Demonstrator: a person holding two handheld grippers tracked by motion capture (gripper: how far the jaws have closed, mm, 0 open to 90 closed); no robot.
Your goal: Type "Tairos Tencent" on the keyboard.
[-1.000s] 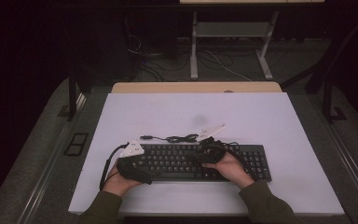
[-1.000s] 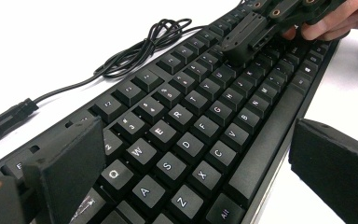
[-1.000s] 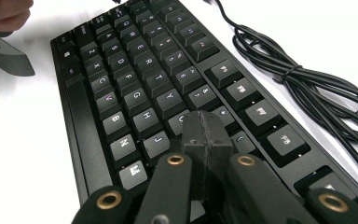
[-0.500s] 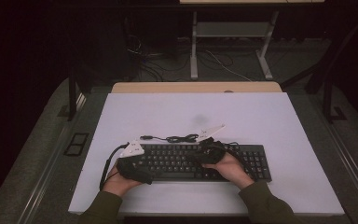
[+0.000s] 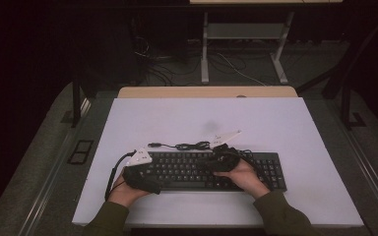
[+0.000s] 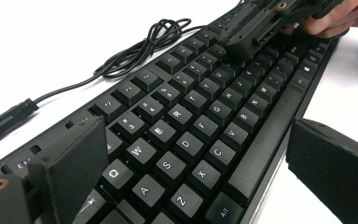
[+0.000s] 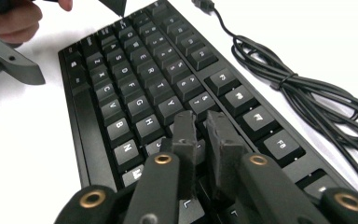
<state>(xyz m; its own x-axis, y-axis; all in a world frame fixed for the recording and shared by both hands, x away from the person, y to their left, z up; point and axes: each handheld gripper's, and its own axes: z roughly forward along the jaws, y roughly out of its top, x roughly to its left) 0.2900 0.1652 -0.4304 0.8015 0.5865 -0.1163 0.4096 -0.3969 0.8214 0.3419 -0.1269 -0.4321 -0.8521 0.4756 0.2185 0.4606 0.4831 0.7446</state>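
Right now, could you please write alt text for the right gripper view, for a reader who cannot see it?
The right gripper holds its two black jaws nearly together, tips down over the middle keys of a black full-size computer keyboard on a white table. The keyboard's coiled black cable lies at right.

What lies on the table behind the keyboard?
Behind the keyboard, its own black cable lies bundled on the white table, ending in a loose USB plug. Where the cable joins the keyboard is hidden by the right hand-held gripper.
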